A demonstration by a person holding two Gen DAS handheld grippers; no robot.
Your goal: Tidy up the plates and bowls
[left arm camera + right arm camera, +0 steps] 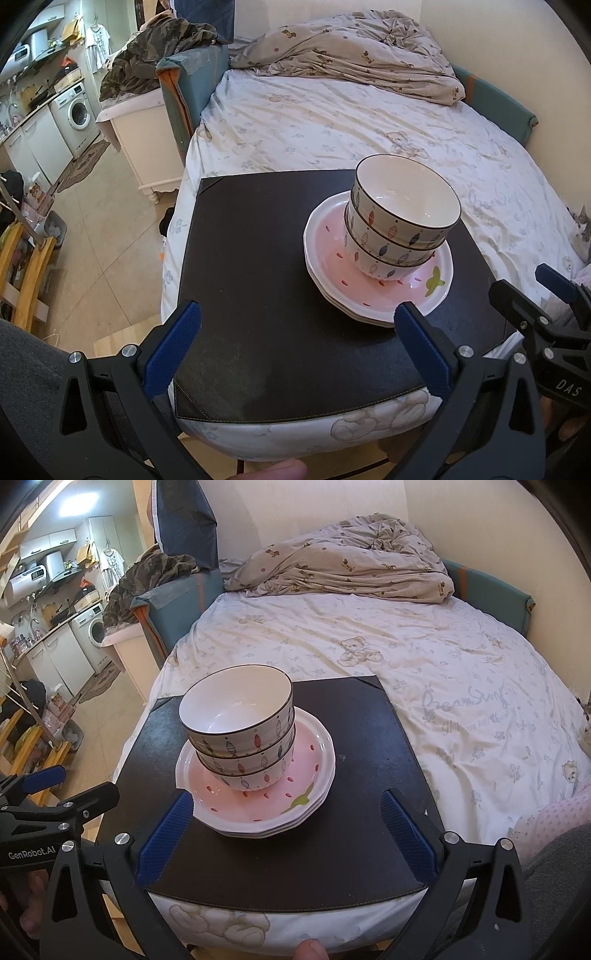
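Note:
Three nested white bowls (pixel 399 225) with a fish pattern stand on a stack of pink-and-white plates (pixel 328 251) on a black mat (pixel 258 295). In the right wrist view the bowls (pixel 240 734) and plates (pixel 314 775) sit left of centre on the mat (pixel 369 775). My left gripper (pixel 295 350) is open and empty, near the mat's front edge, left of the stack. My right gripper (pixel 291 834) is open and empty, just in front of the plates; it also shows at the right edge of the left wrist view (pixel 535 302).
The mat lies on a bed (pixel 332 122) with a rumpled quilt (pixel 362 51) at the far end. A white cabinet (pixel 140 147) and tiled floor (pixel 103 240) lie to the left, a kitchen with a washing machine (pixel 75 110) beyond.

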